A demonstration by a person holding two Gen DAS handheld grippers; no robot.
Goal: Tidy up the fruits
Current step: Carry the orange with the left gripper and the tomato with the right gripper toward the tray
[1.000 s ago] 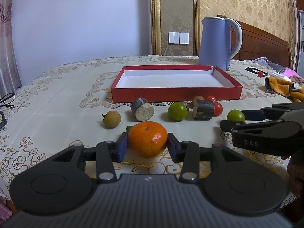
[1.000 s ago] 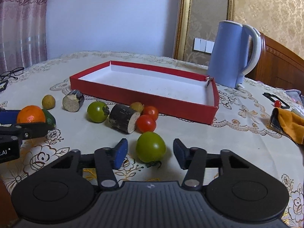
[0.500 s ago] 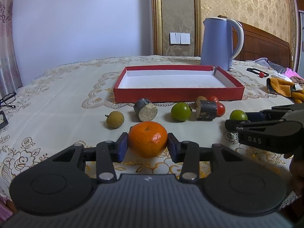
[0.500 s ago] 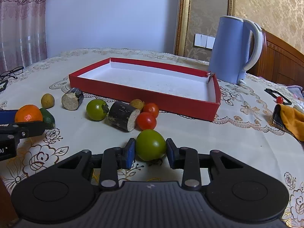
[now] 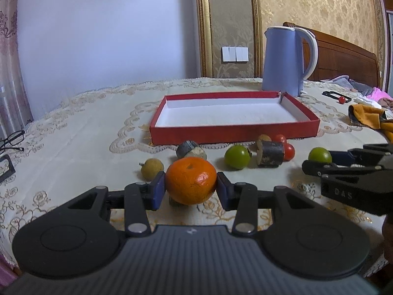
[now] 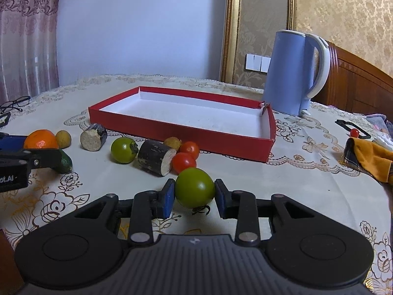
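Currently, orange (image 5: 191, 180) at lower centre is clamped in left gripper (image 5: 188, 189) jaws, green tomato (image 6: 194, 187) in right gripper (image 6: 194, 198) jaws; both best lifted level into red tray (image 6: 267, 132).

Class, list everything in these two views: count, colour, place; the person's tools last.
tray: 1, red, mid-table
kettle: 1, blue, behind tray
mandarin: 1, orange, in left tongs
green tomatoes: 2, one in right tongs, one loose
red tomatoes: 2, before tray
longans: 2, tan, before tray
stalk pieces: 2, dark, before tray
dark green fruit: 1, beside left tongs
glasses: 1, black, far left
rag: 1, orange, far right
left tongs: 1, black, shut
right tongs: 1, black, shut
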